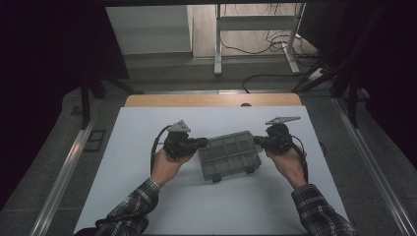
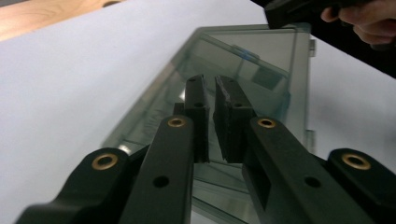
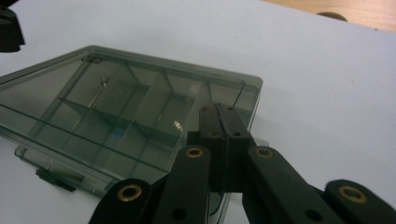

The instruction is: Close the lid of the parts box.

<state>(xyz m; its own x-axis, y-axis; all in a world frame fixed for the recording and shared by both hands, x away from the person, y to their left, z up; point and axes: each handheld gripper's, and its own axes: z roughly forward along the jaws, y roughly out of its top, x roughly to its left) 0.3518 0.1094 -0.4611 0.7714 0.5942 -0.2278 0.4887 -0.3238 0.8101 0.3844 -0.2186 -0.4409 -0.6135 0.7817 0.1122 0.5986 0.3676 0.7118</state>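
A smoky see-through compartment box (image 1: 228,155) with its lid closed lies slightly askew on the white sheet (image 1: 147,196). My left gripper (image 1: 202,142) is at the box's left end, pointing right. Its pads (image 2: 198,100) stand almost together over the lid (image 2: 252,60), with nothing between them. My right gripper (image 1: 255,140) is at the box's right end, pointing left. Its fingers (image 3: 209,122) are pressed flat against each other above the box's corner (image 3: 116,107). Whether either tip touches the box, I cannot tell. The right gripper (image 2: 299,9) also shows across the box, in a hand.
The box's latches (image 1: 216,178) face the near side. A strip of wooden tabletop (image 1: 211,100) shows beyond the sheet. Past the table stand a white metal frame (image 1: 255,22) and cables (image 1: 275,44) on the floor. Dark curtains hang at both sides.
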